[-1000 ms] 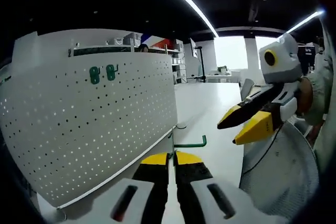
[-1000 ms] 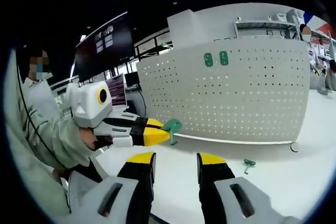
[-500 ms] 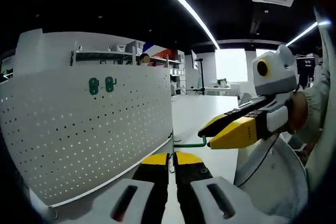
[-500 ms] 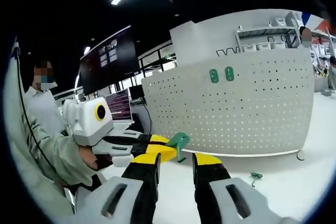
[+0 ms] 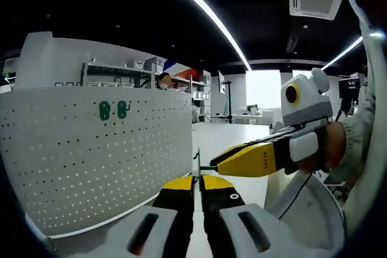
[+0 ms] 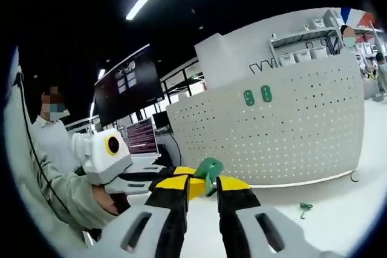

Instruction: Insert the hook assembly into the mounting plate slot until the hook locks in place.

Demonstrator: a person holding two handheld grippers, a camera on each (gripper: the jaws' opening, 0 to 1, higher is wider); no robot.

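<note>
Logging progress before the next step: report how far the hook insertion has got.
Done: two green hooks already sit on the white pegboard. In hand: the left gripper is shut on a green hook, right gripper closing around it. Left: inserting and locking it; a spare hook lies on the table.

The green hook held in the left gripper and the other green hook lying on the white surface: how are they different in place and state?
The held green hook sits between the tips of the left gripper, raised in front of the white pegboard; the loose green hook lies flat on the white surface, touched by nothing. The held one stands close to the right gripper; the loose one lies off to the side. Both are green and neither hangs on the pegboard.
</note>
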